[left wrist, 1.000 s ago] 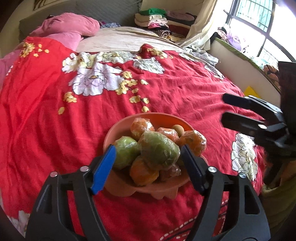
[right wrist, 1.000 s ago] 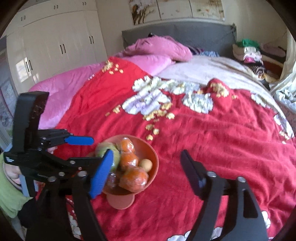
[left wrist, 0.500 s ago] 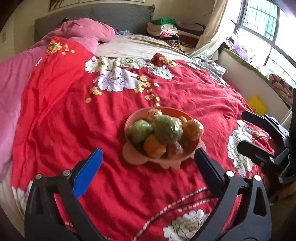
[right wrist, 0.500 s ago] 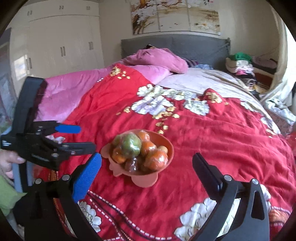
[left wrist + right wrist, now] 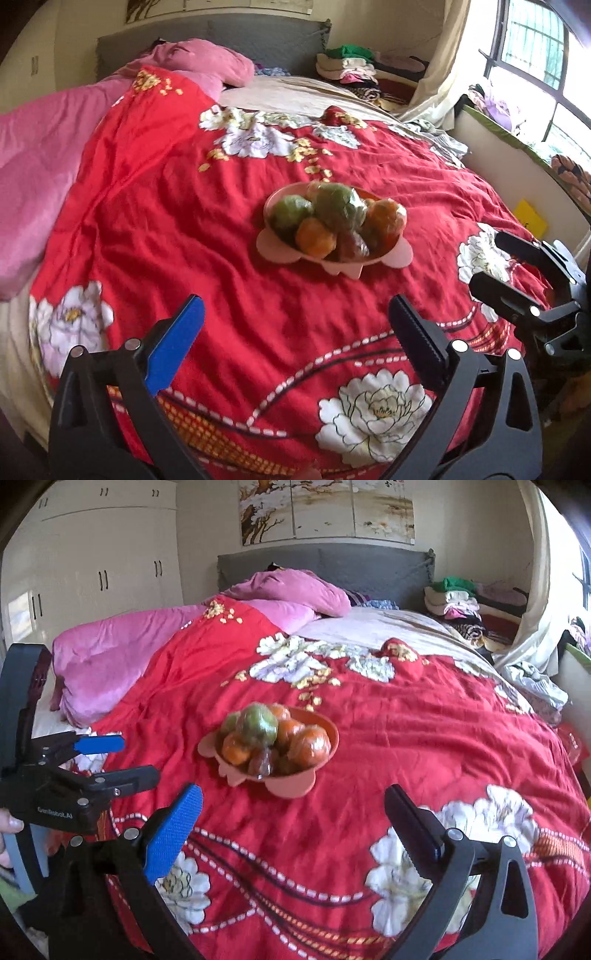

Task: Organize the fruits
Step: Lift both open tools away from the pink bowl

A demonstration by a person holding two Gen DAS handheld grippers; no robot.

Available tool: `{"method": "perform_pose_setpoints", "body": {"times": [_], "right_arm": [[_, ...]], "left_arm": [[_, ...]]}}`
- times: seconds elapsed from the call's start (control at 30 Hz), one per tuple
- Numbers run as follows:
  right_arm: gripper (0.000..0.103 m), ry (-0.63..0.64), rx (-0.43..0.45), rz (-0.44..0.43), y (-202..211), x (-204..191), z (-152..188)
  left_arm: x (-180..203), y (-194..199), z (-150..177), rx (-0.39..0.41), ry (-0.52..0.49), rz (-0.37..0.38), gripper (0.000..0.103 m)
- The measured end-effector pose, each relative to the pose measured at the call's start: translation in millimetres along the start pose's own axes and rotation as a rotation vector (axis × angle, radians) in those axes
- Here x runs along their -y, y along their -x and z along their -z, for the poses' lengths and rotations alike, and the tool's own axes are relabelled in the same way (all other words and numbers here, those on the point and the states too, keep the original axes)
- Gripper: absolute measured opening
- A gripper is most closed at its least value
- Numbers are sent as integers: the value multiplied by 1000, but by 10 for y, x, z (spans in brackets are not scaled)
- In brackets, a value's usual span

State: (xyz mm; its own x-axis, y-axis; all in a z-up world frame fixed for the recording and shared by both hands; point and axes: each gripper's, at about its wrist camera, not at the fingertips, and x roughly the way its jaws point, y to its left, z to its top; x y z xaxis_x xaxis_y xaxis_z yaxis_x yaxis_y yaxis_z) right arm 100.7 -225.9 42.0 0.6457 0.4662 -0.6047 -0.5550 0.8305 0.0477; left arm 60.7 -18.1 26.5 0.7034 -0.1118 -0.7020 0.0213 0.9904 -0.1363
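A salmon-pink bowl [image 5: 271, 245] stands on the red flowered bedspread [image 5: 177, 221], heaped with plastic-wrapped fruit. A green fruit [image 5: 338, 206] lies on top, with orange ones [image 5: 316, 236] around it. My left gripper [image 5: 295, 310] is open and empty, well short of the bowl. My right gripper [image 5: 487, 260] shows at the right edge, also open. In the right wrist view the bowl [image 5: 291, 788] and its green fruit [image 5: 258, 723] lie ahead of the open, empty right gripper [image 5: 293, 797]. The left gripper [image 5: 136, 758] hangs to the bowl's left.
A pink duvet [image 5: 110, 653] and pillow [image 5: 295, 590] lie along the far left of the bed. Folded clothes [image 5: 458, 598] are piled at the far right. A wardrobe [image 5: 92, 554] stands behind, a window [image 5: 535, 48] to the right. A hand [image 5: 7, 823] holds the left gripper.
Both grippers have drawn back from the bowl and their jaws have spread wide. The left jaws, earlier flanking the fruit, now stand clear of it. The bowl has stayed put.
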Motion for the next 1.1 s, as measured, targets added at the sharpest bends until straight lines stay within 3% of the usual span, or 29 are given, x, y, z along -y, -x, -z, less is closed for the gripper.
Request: {"method": "perform_pose_setpoints", "body": {"times": [0.33,1.1], "right_arm": [[98,-19,-73,10,-77,-29,305],[98,-11,-93,25,-68,-67,350]], "left_arm": [[-21,-75,247,-42,28,-2,93],[-58,-52,281,-53,42,-37,93]]}}
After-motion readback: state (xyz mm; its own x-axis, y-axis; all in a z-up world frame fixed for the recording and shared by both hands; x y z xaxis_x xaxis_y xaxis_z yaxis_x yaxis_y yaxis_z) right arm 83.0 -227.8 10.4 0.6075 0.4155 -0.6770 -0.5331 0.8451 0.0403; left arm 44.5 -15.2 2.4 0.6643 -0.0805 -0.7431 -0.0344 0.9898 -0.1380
